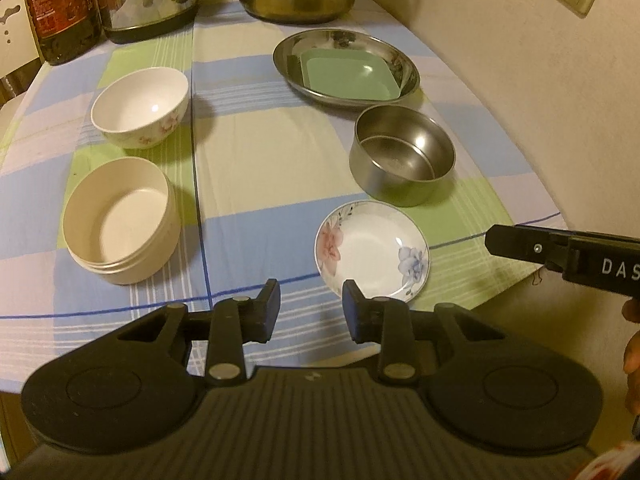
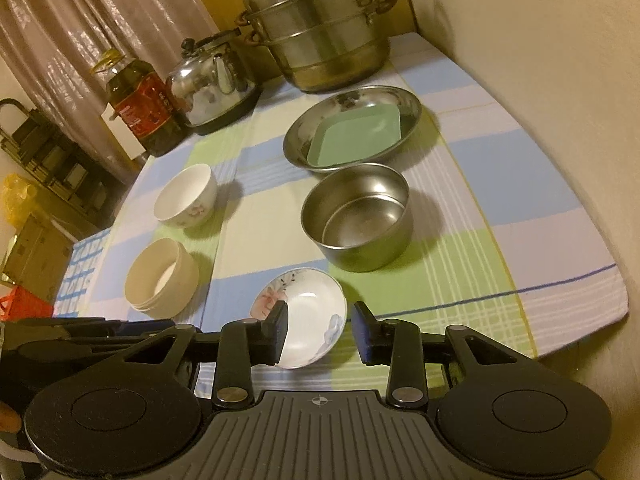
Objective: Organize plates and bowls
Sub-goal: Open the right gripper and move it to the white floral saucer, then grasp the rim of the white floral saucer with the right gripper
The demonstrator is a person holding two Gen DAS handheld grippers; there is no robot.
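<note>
A small floral saucer point(image 1: 372, 250) point(image 2: 308, 316) lies on the checked tablecloth near the front edge. Behind it stands a steel bowl point(image 1: 402, 160) point(image 2: 356, 220). Further back a green square plate point(image 1: 348, 70) point(image 2: 356, 134) rests inside a wide steel plate point(image 1: 408, 66) point(image 2: 412, 106). At the left are a white flowered bowl point(image 1: 140, 106) point(image 2: 186, 200) and a cream round container point(image 1: 120, 220) point(image 2: 162, 280). My left gripper point(image 1: 312, 308) hangs open just short of the saucer. My right gripper point(image 2: 320, 330) is open, with the saucer showing between its fingers and neither pad pressing it.
A large steel steamer pot point(image 2: 316, 36), a kettle point(image 2: 212, 84) and an oil bottle point(image 2: 140, 108) line the back of the table. A wall point(image 2: 540, 80) runs along the right side. The cloth-covered table edge point(image 2: 580, 320) lies close at the right front.
</note>
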